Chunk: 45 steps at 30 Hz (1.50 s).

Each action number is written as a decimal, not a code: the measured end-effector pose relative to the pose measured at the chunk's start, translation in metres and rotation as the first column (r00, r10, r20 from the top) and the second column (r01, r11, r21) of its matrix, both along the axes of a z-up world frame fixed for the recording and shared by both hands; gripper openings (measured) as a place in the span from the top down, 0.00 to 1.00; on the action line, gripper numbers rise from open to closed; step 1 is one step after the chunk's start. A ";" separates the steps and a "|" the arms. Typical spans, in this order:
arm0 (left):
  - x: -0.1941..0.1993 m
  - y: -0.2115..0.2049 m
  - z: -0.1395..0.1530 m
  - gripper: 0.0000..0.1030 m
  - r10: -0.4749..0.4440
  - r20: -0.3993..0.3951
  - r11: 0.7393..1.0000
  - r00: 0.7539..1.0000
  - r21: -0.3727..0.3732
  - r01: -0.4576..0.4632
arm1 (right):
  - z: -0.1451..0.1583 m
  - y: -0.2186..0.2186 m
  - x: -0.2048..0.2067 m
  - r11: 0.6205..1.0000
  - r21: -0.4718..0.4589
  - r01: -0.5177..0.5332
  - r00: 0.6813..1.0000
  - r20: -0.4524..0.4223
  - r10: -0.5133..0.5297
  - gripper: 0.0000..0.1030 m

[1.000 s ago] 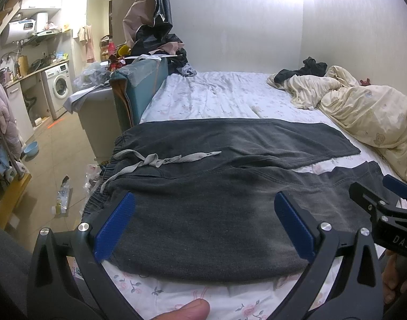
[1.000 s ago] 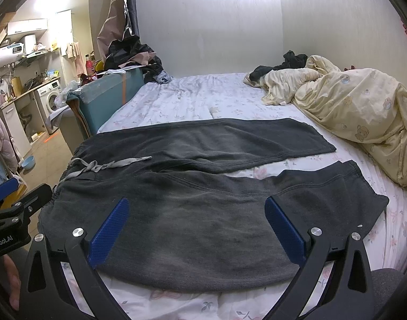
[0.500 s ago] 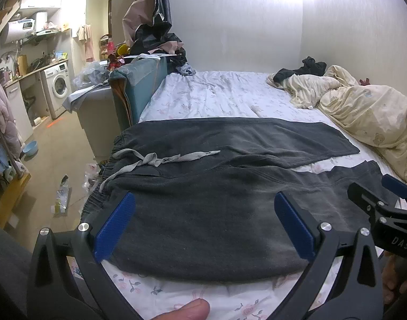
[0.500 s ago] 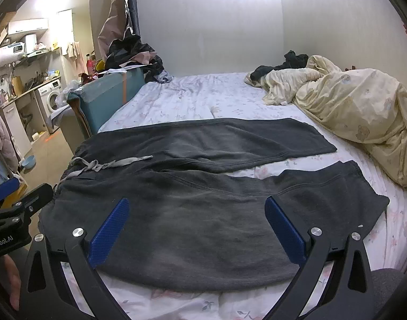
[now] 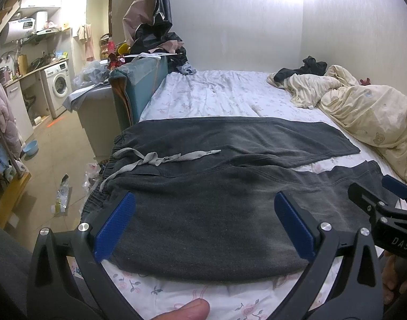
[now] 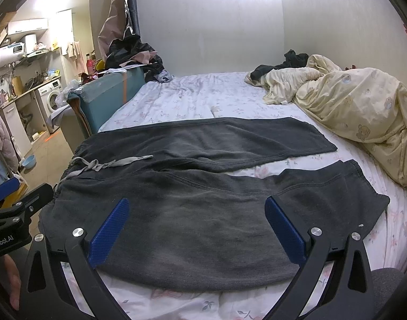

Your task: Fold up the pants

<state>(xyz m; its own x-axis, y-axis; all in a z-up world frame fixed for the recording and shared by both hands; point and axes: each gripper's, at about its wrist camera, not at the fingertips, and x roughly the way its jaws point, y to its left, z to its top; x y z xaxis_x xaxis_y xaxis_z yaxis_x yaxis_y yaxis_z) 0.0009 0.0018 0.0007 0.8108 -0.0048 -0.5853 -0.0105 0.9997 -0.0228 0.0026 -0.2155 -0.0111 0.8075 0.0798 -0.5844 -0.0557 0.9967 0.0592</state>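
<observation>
Dark grey pants point(image 5: 216, 208) point(image 6: 203, 208) lie flat across the bed, waistband at the left, both legs spread apart toward the right. A light grey drawstring point(image 5: 160, 158) point(image 6: 110, 164) rests near the waistband. My left gripper point(image 5: 203, 221) hovers open above the near leg's upper part, holding nothing. My right gripper point(image 6: 195, 226) is open too, over the middle of the near leg. Each gripper shows at the edge of the other's view: the right gripper point(image 5: 382, 202) at the right, the left gripper point(image 6: 14, 197) at the left.
The bed sheet point(image 5: 208, 96) is white with flowers. A cream duvet point(image 6: 363, 112) is bunched at the right, with dark clothes point(image 6: 291, 60) behind it. A teal headboard point(image 5: 139, 85) piled with clothes stands at the left. Beyond lie floor, washing machine point(image 5: 58, 86) and blue bowl point(image 5: 31, 146).
Both grippers have barely shifted; the view has crept slightly toward the pants. The pants lie as before.
</observation>
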 end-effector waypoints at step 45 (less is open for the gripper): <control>0.017 0.063 0.013 0.00 0.108 0.030 0.994 0.994 -0.020 -0.107 | 0.000 -0.023 -0.002 0.990 0.139 0.015 0.999 -0.051 -0.008 0.00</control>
<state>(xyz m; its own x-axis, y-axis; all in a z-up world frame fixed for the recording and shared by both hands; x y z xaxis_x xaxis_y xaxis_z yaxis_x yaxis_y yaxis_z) 0.0176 0.0647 0.0141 0.8249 0.0726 -0.5606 -0.1168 0.9922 -0.0433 0.0010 -0.2381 -0.0107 0.7785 0.1547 -0.6083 -0.0381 0.9790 0.2002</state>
